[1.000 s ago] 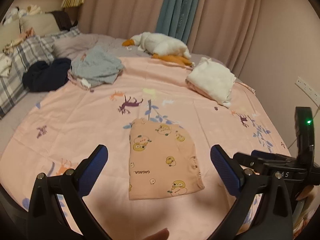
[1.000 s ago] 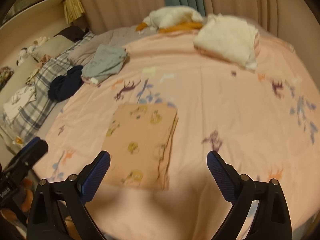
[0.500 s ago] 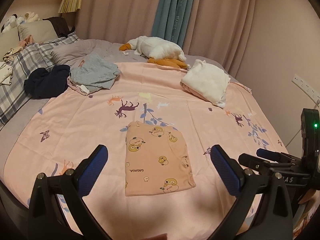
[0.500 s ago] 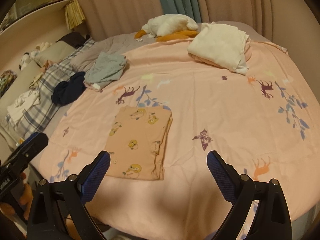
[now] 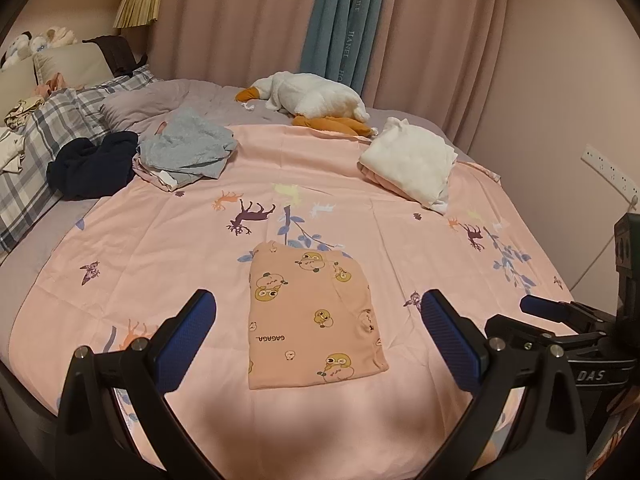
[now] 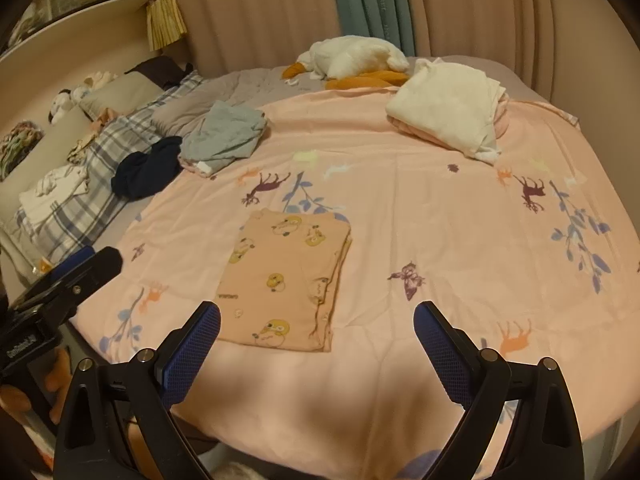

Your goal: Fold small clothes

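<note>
Now both claws, spread wide, sit farther back from the folded garment.

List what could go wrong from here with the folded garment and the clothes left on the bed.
The folded peach garment has loose layered edges on its right side; grabbing there may undo the fold. The grey garment lies atop other clothes, so one grasp may drag several. Both grippers, left and right, are open and hold nothing.

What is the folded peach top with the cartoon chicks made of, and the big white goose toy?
The folded peach top with cartoon chicks looks like soft, matte knit cotton: it lies limp with thin layered edges. The white goose toy seems plush, with a fuzzy, puffy surface. Neither fabric is certain from here.
</note>
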The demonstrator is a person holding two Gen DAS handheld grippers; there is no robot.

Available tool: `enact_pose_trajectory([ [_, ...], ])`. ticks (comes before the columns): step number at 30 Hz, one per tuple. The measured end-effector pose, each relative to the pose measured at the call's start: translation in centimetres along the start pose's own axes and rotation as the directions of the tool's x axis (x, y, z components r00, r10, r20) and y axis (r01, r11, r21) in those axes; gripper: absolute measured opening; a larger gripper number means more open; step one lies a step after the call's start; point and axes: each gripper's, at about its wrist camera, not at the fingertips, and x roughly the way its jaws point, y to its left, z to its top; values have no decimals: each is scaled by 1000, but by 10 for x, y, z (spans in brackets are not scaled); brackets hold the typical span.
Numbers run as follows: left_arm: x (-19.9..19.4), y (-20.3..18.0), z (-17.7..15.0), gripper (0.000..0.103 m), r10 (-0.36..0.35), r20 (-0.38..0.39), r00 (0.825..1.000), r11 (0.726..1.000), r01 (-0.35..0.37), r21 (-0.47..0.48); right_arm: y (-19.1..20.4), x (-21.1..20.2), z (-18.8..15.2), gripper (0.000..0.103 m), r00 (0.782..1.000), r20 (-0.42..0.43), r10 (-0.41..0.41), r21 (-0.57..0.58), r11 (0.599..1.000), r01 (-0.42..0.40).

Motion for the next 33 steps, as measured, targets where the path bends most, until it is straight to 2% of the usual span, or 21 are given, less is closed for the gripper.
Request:
enact_pose_trajectory([
  [5,0,-2,0,103,7,7,1000,1000,-8,8,4,-4,0,97,1000,13,16,-5,1000,-16],
  [9,0,0,1,103,-12,7,1000,1000,12,5,5,-6,1,97,999,42,-15,0,1000,15],
  [14,3,0,2,103,3,5,1000,1000,-3,4,2,-8,4,97,996,78,-44,20,999,43],
  [23,8,-3,-1,103,-10,-10,1000,1000,11,17,4,-8,6,97,992,98,-81,15,997,80],
  [33,11,-4,-4,103,2,-23,1000,1000,-2,30,3,-8,7,97,993,90,-78,10,997,78],
])
